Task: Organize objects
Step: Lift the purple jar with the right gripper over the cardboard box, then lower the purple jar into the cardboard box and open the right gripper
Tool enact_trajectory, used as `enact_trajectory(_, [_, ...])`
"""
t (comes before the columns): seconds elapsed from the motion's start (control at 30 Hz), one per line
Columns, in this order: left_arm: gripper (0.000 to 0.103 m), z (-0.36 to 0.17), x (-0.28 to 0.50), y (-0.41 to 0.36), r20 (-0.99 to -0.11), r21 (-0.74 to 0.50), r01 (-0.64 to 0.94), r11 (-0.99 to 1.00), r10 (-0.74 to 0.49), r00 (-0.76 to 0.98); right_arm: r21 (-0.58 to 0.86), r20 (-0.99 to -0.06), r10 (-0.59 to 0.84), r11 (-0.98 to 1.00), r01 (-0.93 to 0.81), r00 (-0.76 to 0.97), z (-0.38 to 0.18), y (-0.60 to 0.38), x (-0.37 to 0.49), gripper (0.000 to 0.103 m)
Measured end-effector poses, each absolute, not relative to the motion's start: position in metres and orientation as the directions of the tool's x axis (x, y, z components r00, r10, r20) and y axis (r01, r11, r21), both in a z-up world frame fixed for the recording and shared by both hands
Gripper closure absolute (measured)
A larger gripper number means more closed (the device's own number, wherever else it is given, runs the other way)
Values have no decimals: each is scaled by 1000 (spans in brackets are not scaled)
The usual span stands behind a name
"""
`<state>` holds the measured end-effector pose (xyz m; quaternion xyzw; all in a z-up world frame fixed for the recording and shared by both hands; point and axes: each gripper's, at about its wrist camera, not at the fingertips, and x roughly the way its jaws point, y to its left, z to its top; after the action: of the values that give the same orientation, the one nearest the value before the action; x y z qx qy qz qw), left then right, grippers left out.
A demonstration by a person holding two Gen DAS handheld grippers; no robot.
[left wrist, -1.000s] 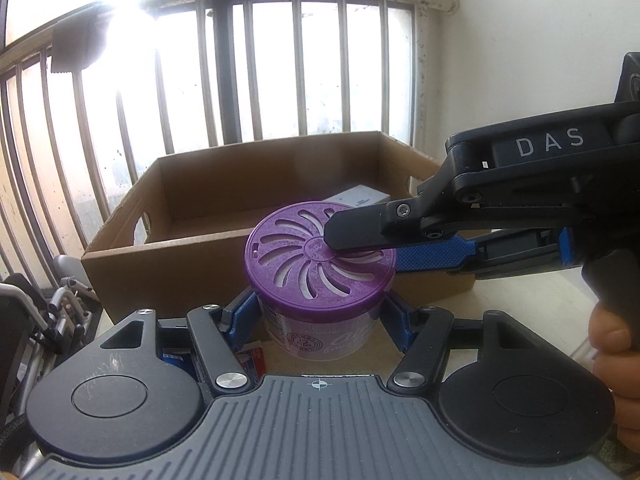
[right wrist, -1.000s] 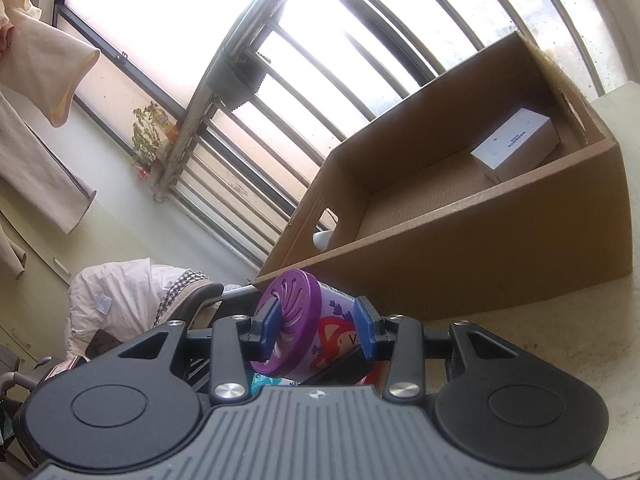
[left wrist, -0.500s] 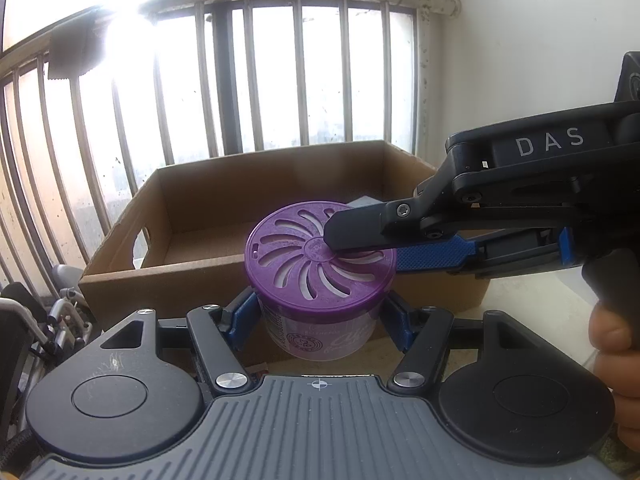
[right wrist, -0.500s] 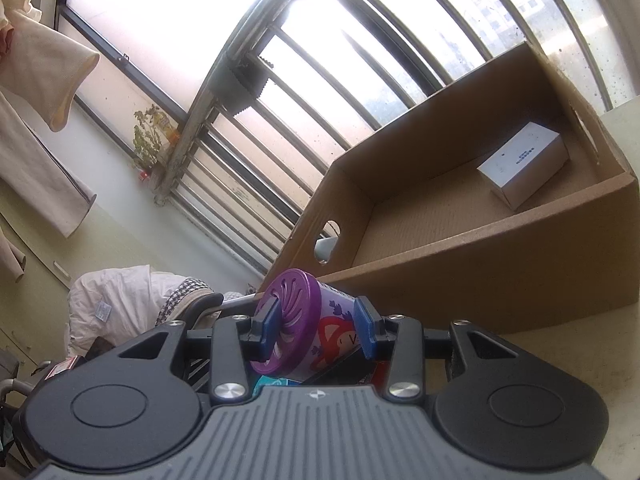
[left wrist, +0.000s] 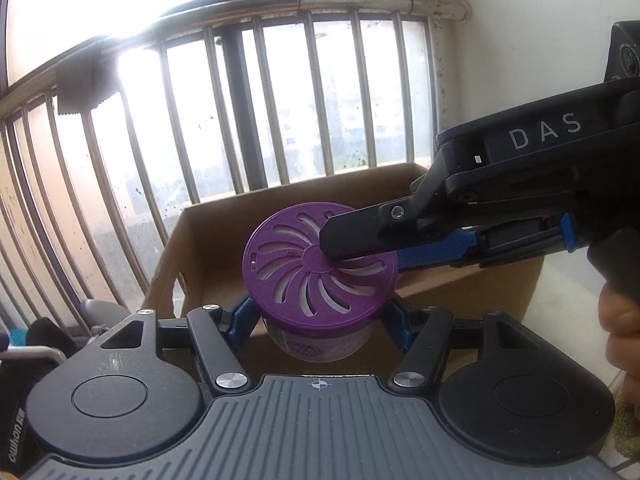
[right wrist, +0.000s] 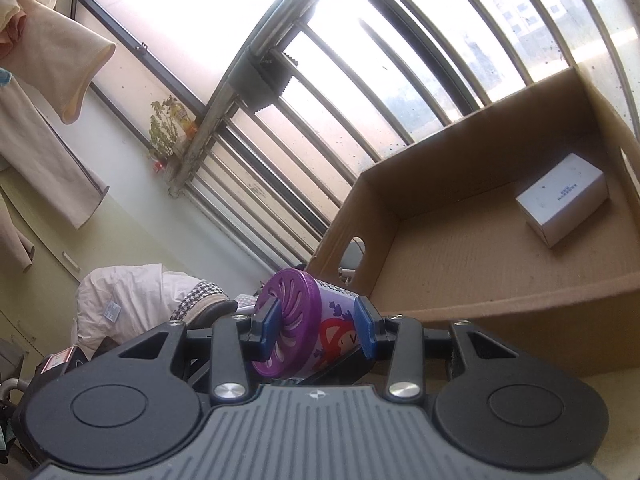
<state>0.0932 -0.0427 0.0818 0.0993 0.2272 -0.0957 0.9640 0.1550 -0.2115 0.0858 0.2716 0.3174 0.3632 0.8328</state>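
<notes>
Right now I am looking toward a barred window point(left wrist: 256, 120) with a white wall on its right, and in front of it an open cardboard box point(right wrist: 500, 248) sits on a pale tabletop point(right wrist: 560, 384). From my right wrist view I can also see pale garments point(right wrist: 48, 80) hanging at the left, a small plant point(right wrist: 164, 128) on the sill, and a white carton point(right wrist: 560, 200) lying on the box floor toward its far right corner. My left gripper point(left wrist: 320, 320) has its blue pads pressed against the sides of the air freshener tub point(left wrist: 320, 272), a pale container with a purple vented lid, holding it upright above the near wall of the box. My right gripper point(right wrist: 316, 328) is clamped on the same tub from the other direction: one blue pad lies across the purple lid and the other sits under the base, so in that view the tub appears on its side between the fingers. In the left view the right gripper comes in from the right edge, its upper black finger lying on the lid's centre, and a hand point(left wrist: 624, 340) grips its handle.
</notes>
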Motion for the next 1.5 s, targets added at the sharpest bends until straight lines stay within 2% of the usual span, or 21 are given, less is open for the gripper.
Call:
enact_trajectory(0.17, [38,99,111,-35,-457,196,220,956,-109,882,664,-336,789,586,-464,515,107,-196,173,59])
enact_trajectory(0.33, [38,109,145,-24,-488,245,232,941,-87,868,665,-386,794,592,-455,470,120,-177,205,59])
enact_trajectory(0.5, [38,109,188,-12,-551,215,236,948,-82,830,696,-440,794,597,-399,420,119,-164,250,59])
enact_trajectory(0.77, [38,76,263,-10,-658,229,238,944,-31,752,684,-567,744,665,-301,354,93,-141,327,56])
enact_trajectory(0.93, [38,55,307,-7,-732,186,236,954,-26,681,683,-622,719,692,-236,309,67,-134,371,56])
enact_trajectory(1.1, [38,35,344,-10,-769,204,243,948,1,639,694,-648,710,700,-170,278,43,-134,404,56])
enact_trajectory(1.5, [36,3,363,2,-829,196,228,954,37,559,703,-674,703,705,-97,226,5,-121,437,56])
